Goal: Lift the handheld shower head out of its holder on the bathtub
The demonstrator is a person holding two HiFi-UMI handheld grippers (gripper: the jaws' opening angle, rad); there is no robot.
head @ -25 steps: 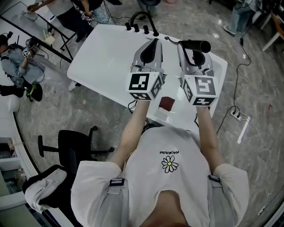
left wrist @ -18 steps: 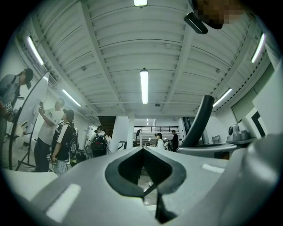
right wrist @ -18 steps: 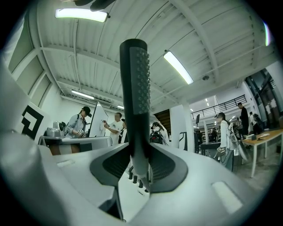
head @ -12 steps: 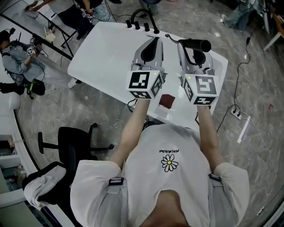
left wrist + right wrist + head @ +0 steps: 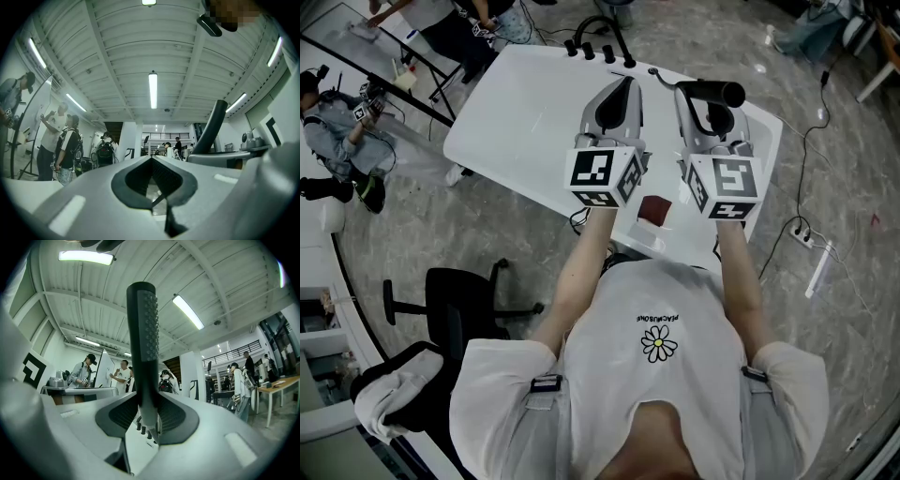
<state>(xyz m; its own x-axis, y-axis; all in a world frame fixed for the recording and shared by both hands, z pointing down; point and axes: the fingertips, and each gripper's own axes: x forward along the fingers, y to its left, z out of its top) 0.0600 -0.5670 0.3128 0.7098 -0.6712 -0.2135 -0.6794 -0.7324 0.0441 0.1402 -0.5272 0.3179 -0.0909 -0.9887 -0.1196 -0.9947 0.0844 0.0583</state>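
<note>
Now the right gripper [image 5: 147, 403] clamps the shower head [image 5: 143, 329]; the left gripper [image 5: 152, 159] is clenched, empty.

**Head view:** head-worn camera facing forward and steeply down onto the glossy white bathtub [image 5: 525, 112] and the grey marbled floor [image 5: 825, 244]. It is standing farthest off and taking in the widest field of the three.

**Left gripper view:** camera riding on the left tool [image 5: 152, 159], looking along its grey jaws and tipping slightly up toward the white ribbed ceiling [image 5: 117, 61].

**Right gripper view:** camera riding on the right tool [image 5: 149, 404], aiming likewise and sitting very near the black ribbed shower head [image 5: 143, 343].

**Shared:** the head and right gripper views are both showing that shower head and the row of black tap knobs [image 5: 144, 430]. Both gripper views are catching the ceiling, and each is showing the other tool's flank at its edge.
</note>
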